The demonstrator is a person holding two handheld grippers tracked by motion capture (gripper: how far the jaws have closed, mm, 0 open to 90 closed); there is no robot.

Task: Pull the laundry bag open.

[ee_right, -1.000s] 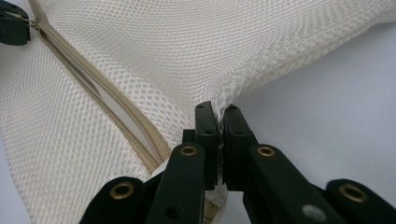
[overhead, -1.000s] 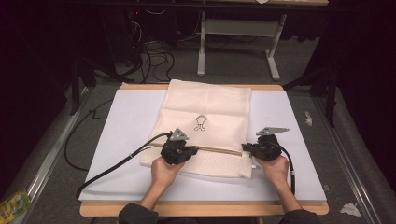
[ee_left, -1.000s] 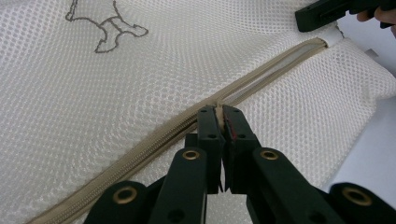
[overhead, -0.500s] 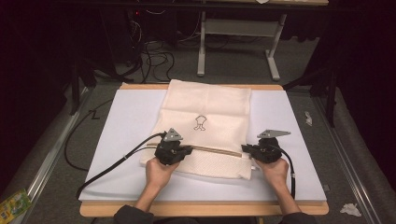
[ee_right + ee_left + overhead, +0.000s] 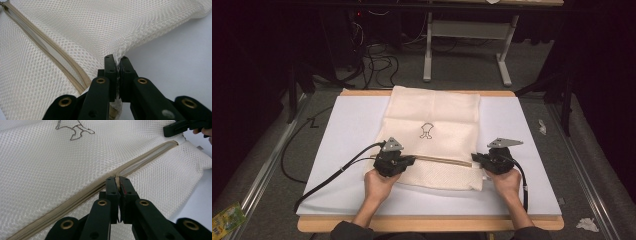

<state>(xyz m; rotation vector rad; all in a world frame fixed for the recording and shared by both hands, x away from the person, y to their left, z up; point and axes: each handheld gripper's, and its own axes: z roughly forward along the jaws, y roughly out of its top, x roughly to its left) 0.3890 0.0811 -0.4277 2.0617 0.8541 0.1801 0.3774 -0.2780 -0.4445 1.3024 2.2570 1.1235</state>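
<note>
A cream mesh bag [image 5: 432,120] with a small dark drawing lies flat on the white mat [image 5: 352,130]. A tan zipper [image 5: 442,161] runs across its near part, partly open. My left gripper [image 5: 412,160] is shut on the zipper pull [image 5: 117,178], its jaws pressed together over the tan slider. My right gripper [image 5: 474,159] is shut on a pinch of mesh [image 5: 117,53] at the bag's right edge, beside the zipper's end [image 5: 82,83]. In the left gripper view the right gripper's black jaws [image 5: 175,128] show at the far end of the zipper [image 5: 145,155].
The mat covers a wooden table whose front edge [image 5: 427,223] lies near the person. A black cable [image 5: 332,175] trails left from the left gripper. A white metal frame [image 5: 462,45] stands on the floor behind. Crumpled paper [image 5: 587,224] lies on the floor at right.
My left gripper has slid a little to the left along the zipper. The right gripper has held still.
</note>
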